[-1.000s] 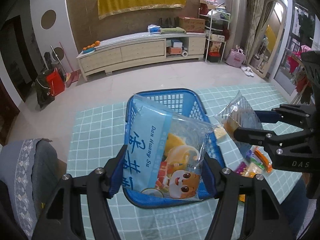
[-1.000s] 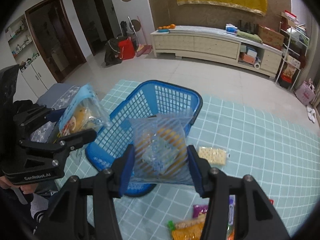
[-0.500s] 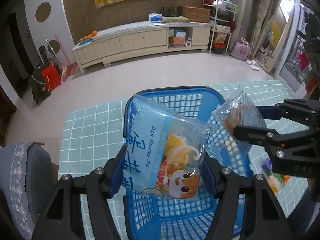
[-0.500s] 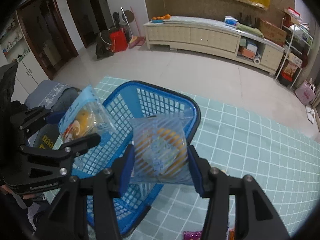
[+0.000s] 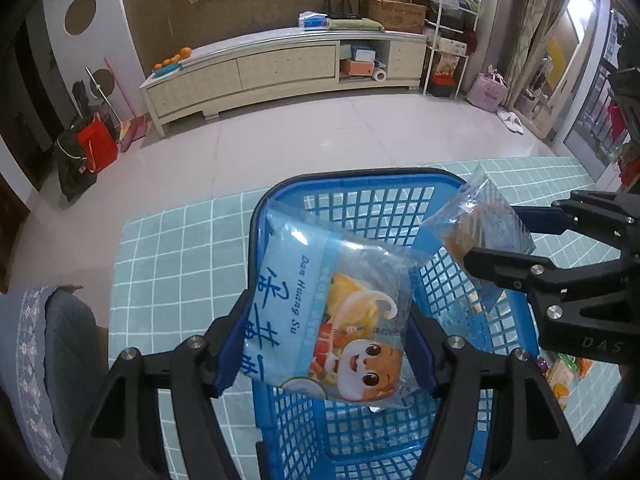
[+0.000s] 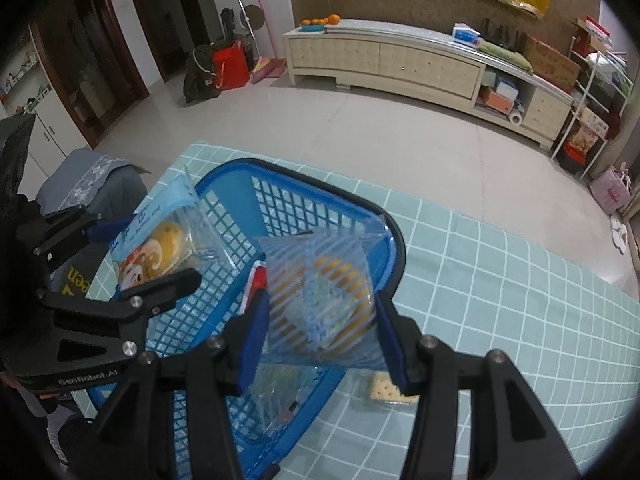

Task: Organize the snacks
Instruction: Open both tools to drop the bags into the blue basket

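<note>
Both tongs moved over the blue basket (image 5: 360,200); left tongs (image 5: 326,344) grip the cartoon packet (image 5: 332,316), right tongs (image 6: 320,320) the striped packet (image 6: 320,300). Lower before releasing.

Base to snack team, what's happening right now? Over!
Left hand-held gripper shut on cartoon snack bag. Right hand-held gripper shut on striped snack bag. Both over blue basket. Nothing blocking.

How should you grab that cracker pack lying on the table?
The cracker pack lies flat on the tablecloth beside the basket, so come straight down from above and pinch across its narrow width at the middle. It is thin, so the gripper tips probably need to reach right down to the cloth. Both grippers already hold bags.
</note>
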A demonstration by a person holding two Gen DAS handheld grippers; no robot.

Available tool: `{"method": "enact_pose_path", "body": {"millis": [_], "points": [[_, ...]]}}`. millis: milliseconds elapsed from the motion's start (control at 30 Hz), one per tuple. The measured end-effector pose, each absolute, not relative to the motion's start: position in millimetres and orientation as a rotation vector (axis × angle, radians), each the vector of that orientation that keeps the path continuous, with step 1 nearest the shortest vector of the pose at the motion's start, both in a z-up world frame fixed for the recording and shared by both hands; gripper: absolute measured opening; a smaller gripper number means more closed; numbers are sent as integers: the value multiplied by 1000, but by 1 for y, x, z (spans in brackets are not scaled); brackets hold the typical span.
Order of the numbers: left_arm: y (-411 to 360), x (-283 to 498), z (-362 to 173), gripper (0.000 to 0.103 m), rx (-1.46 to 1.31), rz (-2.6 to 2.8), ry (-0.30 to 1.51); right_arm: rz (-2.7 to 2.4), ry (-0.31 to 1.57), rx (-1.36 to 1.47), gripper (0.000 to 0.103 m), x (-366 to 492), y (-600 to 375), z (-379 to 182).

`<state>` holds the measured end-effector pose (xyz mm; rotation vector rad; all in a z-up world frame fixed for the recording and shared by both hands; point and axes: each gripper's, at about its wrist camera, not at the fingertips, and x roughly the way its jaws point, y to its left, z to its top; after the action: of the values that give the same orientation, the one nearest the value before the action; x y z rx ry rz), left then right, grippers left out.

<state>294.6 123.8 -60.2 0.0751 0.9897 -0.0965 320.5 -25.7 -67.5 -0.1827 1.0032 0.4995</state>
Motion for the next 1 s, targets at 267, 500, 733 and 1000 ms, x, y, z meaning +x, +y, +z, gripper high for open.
{"method": "enact_pose_path", "body": {"millis": [267, 500, 733, 1000], "points": [[118, 282, -48, 83, 127, -95, 947, 441, 973, -134, 88, 319, -36, -61], [122, 263, -27, 83, 78, -90, 919, 418, 947, -86, 90, 293, -59, -42], [102, 235, -2, 83, 110, -99, 872, 395, 927, -39, 90, 262, -94, -20], [67, 207, 19, 83, 109, -143, 828, 359, 890, -8, 90, 226, -130, 2]]}}
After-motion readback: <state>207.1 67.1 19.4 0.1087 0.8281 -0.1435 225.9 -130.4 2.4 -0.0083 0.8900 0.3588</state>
